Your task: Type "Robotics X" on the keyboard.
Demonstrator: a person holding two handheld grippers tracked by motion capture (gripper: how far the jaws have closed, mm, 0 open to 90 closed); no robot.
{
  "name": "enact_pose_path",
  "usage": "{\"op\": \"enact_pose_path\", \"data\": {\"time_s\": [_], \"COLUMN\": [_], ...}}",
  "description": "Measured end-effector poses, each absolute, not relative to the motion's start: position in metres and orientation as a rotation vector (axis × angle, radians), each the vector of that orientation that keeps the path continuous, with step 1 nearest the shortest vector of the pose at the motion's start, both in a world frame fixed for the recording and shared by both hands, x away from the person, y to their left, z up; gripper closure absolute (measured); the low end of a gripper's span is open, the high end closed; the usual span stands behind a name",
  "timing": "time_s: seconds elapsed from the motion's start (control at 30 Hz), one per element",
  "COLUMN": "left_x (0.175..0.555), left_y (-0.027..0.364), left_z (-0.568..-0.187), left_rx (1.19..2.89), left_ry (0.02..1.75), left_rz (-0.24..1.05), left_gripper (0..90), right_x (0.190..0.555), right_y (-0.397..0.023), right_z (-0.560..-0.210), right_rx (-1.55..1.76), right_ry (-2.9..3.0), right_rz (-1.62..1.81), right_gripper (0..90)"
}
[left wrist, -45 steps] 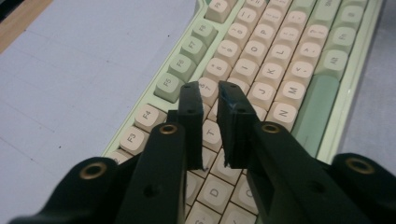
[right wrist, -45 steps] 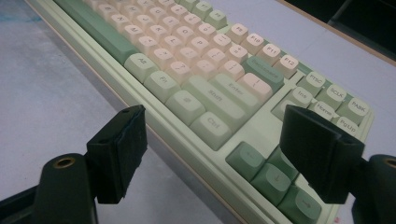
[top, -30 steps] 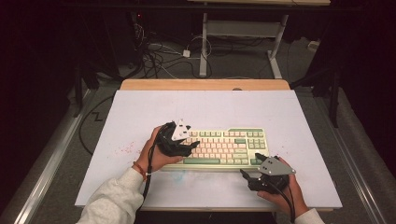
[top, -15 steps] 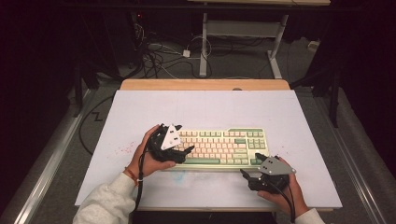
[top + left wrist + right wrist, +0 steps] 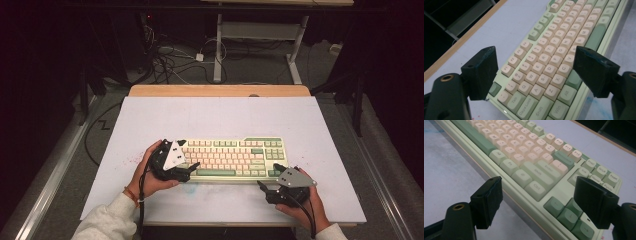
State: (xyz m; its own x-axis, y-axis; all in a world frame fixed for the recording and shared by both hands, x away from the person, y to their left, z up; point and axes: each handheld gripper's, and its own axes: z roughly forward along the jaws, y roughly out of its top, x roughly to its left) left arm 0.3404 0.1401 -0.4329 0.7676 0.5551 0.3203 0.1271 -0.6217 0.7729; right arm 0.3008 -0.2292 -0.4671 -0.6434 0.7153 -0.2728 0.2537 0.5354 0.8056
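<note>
Since the earlier frame, the left gripper (image 5: 189, 169) has shifted leftward off the keys, its jaws just opening wide around the left end of the cream-and-green plastic keyboard (image 5: 232, 159), gripping nothing. That keyboard lies flat, centred on the pale lavender table mat (image 5: 220, 117). Unmoved, the right gripper (image 5: 267, 189) stands wide open at its right front corner.

The keyboard (image 5: 232, 157) has cream keys with pale green ones around them — its case is light green. The desk (image 5: 220, 117) under the keyboard is pale lilac-white, its far edge wood-brown.
</note>
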Motion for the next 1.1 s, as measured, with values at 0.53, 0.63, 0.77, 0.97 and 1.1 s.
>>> {"op": "enact_pose_path", "data": {"time_s": [0.53,0.63,0.77,0.97,1.1], "left_x": [0.319,0.315,0.313,0.314,0.312], "left_y": [0.17,0.175,0.182,0.19,0.195], "left_z": [-0.448,-0.449,-0.454,-0.459,-0.461], "left_rx": [2.169,2.163,2.167,2.192,2.198], "left_ry": [0.588,0.599,0.624,0.65,0.67], "left_rz": [0.718,0.716,0.709,0.706,0.7], "left_gripper": [18.6,18.5,18.6,18.6,18.6], "right_x": [0.31,0.313,0.319,0.333,0.343], "right_y": [-0.221,-0.219,-0.217,-0.203,-0.188], "right_z": [-0.455,-0.45,-0.445,-0.439,-0.434], "right_rx": [0.781,0.771,0.765,0.75,0.715], "right_ry": [2.162,2.176,2.202,2.261,2.305], "right_rz": [1.057,1.09,1.118,1.091,1.083], "right_gripper": [29.1,30.6,36.4,58.9,71.6]}}
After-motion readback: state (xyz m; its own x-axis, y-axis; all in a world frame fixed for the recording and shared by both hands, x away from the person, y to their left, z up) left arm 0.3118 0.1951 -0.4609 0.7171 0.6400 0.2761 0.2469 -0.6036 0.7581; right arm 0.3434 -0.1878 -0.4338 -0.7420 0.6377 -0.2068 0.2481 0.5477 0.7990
